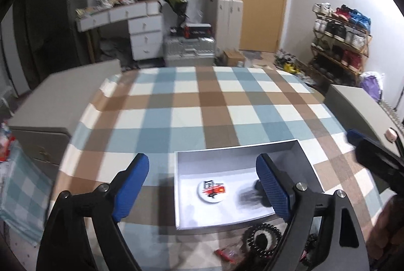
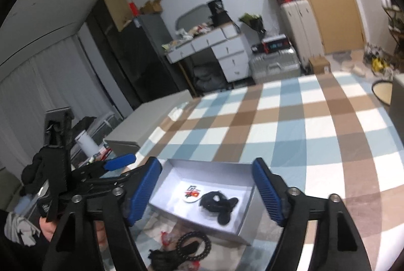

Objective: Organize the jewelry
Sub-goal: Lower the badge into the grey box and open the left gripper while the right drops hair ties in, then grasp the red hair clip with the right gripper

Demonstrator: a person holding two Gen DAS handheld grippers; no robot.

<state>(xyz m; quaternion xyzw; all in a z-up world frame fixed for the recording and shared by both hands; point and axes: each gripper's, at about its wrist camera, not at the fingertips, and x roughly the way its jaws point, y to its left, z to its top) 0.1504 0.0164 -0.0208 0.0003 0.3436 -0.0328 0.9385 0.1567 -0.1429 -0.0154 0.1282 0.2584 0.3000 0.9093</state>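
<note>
A white open box (image 1: 240, 152) (image 2: 248, 218) sits on the checked tablecloth. Inside lie a round white badge with red and black print (image 1: 213, 191) (image 2: 192, 193) and a black hair tie (image 1: 252, 195) (image 2: 218, 204). In front of the box lie a black bead bracelet (image 1: 262, 239) (image 2: 194, 245) and a small red item (image 1: 226, 254) (image 2: 165, 239). My left gripper (image 1: 202, 185) is open and empty above the box's near left side. My right gripper (image 2: 207, 192) is open and empty above the box.
The checked tablecloth (image 1: 202, 104) (image 2: 290, 124) stretches far ahead. Grey cabinets (image 1: 50, 99) (image 1: 358, 106) flank the table. The right gripper shows at the right edge of the left wrist view (image 1: 376, 159); the left gripper shows at the left of the right wrist view (image 2: 83, 175).
</note>
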